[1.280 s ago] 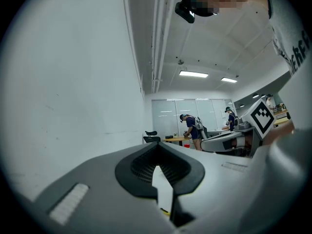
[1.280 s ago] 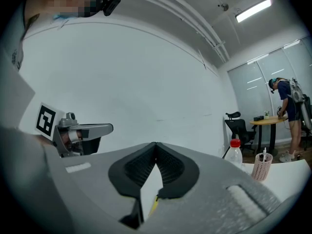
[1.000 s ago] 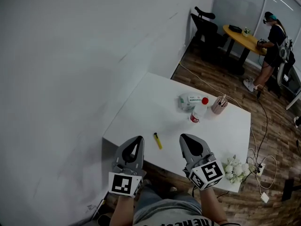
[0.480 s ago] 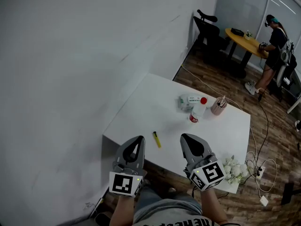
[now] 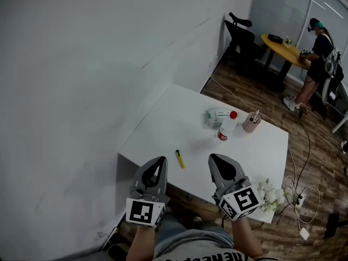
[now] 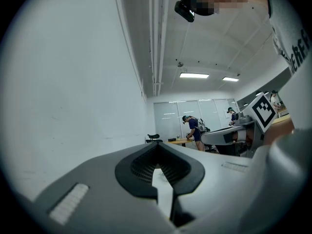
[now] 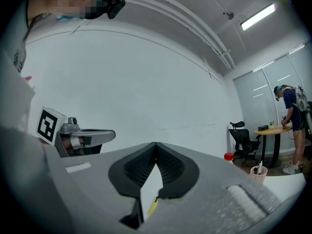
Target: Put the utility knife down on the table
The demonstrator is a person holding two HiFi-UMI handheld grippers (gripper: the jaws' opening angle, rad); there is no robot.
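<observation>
The yellow utility knife [image 5: 179, 159] lies flat on the white table [image 5: 174, 121], near its front edge. Both grippers hover below that edge, close to my body, one on each side of the knife and apart from it. My left gripper [image 5: 159, 162] is shut with nothing in it; the left gripper view shows its jaws meeting at the tip [image 6: 157, 145]. My right gripper [image 5: 214, 160] is shut and empty too, its tips [image 7: 155, 144] closed. A sliver of the yellow knife [image 7: 152, 206] shows through the gap lower down between its jaws.
Further back on the table stand a red-capped bottle [image 5: 226, 126], a white packet [image 5: 216, 116] and a pink cup [image 5: 252, 122]. White flowers [image 5: 270, 193] lie at the front right corner. A wall runs along the left. Behind are a chair [image 5: 242, 34], a yellow table [image 5: 283, 43] and a person [image 5: 318, 53].
The head view has shifted slightly, so the table sits a little higher in frame. Both grippers stay shut where they were, and the knife stays on the table.
</observation>
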